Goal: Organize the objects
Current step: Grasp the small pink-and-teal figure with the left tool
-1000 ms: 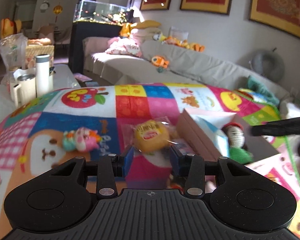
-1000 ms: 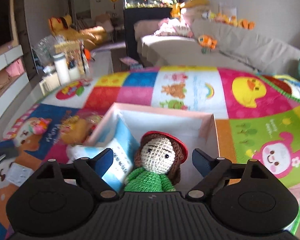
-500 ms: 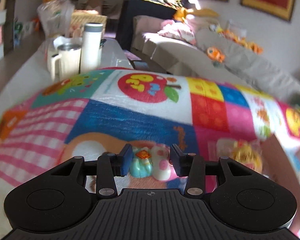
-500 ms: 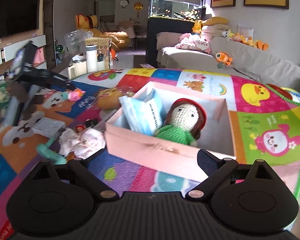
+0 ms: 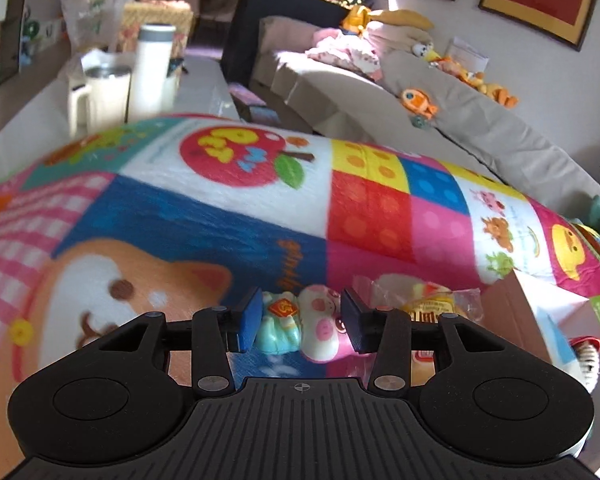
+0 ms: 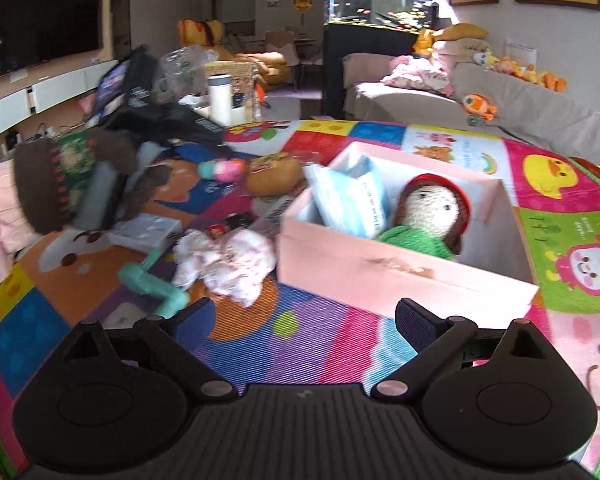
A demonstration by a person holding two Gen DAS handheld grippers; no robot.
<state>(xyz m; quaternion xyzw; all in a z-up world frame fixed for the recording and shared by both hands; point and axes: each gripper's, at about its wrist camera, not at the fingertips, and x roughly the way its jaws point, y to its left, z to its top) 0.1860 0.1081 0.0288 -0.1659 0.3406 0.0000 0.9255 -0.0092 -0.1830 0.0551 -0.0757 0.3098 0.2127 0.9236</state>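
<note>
Living-room setting: we note a sofa along the far wall and a brightly patterned play mat (image 6: 324, 344) carrying the items to be sorted.

Left to right on the mat, as the right wrist view shows them: a teal handle-shaped item (image 6: 152, 284) near the left edge, crumpled pink-and-white cloth (image 6: 228, 260) just beside it, and a wrapped bun (image 6: 274, 176) further back. The pink box (image 6: 380, 268) sits towards the right edge and already holds a blue tissue pack (image 6: 352, 200) and a crocheted doll (image 6: 428, 216).

Our left gripper (image 5: 300, 322) has its blue pads on either side of a small pig figurine (image 5: 304, 326), which lies on the mat just left of the wrapped bun (image 5: 424, 304). The pads appear to touch or nearly touch the toy; we cannot tell whether the grip is firm. Our right gripper (image 6: 304, 320) hovers with fingers spread wide and empty, short of the box's near wall.

Risks, in our judgement:
- The figurine is smooth and rounded; a shallow or off-centre pinch could squeeze it out.
- The bun's wrapper lies close to the right pad and may snag.
- Carrying the toy low risks striking the box wall.
</note>
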